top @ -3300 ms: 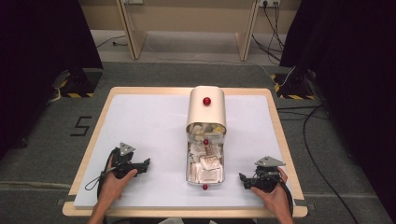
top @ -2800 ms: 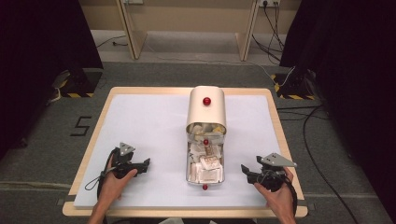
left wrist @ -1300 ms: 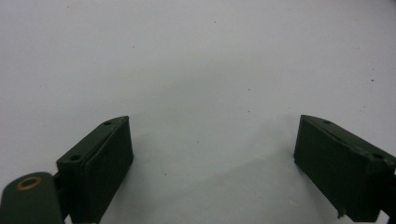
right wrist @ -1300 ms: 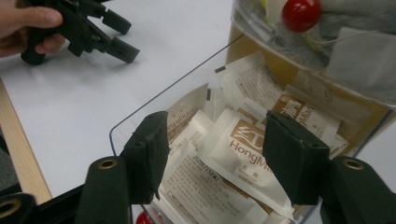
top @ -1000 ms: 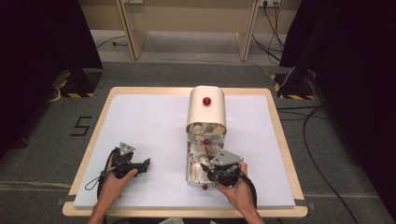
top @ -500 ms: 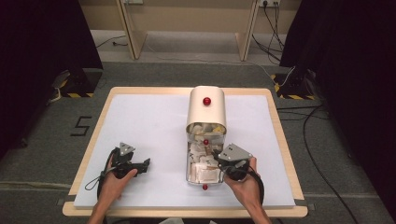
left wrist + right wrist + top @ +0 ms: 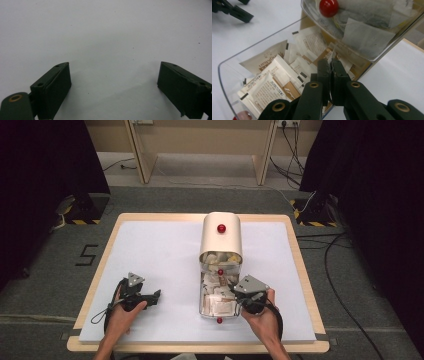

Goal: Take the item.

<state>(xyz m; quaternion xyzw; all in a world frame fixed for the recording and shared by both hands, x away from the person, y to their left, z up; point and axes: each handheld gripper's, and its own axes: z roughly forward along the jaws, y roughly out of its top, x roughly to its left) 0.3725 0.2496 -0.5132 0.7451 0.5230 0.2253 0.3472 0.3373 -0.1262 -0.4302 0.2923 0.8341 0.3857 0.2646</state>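
Where clear drawer [image 7: 227,72] lies open, sachets [image 7: 269,82] inside, right gripper [image 7: 331,65] pinching one.

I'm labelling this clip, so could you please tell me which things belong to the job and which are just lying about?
In the job:
right gripper, shut on a sachet
clear tray of sachets
cream container

Lying about:
left gripper, open over bare table
floor cables
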